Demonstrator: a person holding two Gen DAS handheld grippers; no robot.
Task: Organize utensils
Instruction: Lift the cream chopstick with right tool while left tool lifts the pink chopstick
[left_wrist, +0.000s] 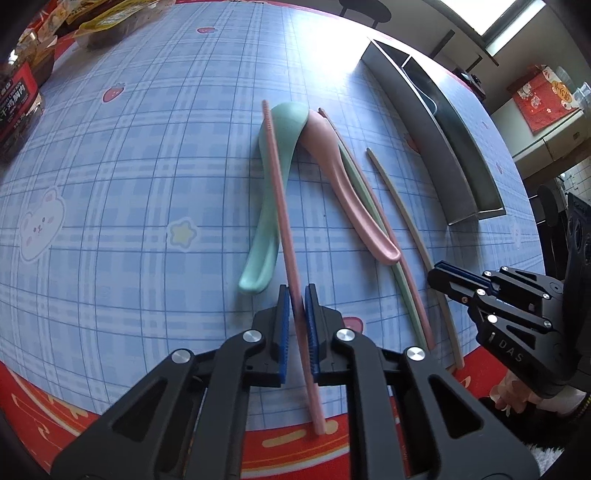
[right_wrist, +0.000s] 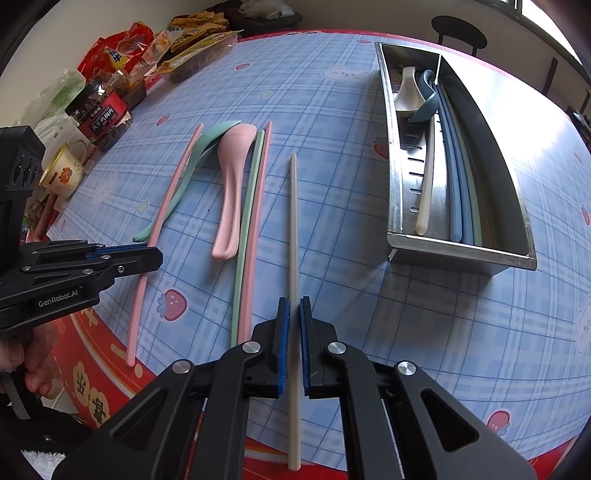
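Left tool (left_wrist: 296, 295) clamps pink chopstick (left_wrist: 280, 206), right tool (right_wrist: 294, 306) beige chopstick (right_wrist: 293, 229); plaid tablecloth (right_wrist: 351, 177)

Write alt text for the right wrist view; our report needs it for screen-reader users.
The right gripper is shut on a beige chopstick lying on a blue plaid tablecloth, with a metal utensil tray to its right.
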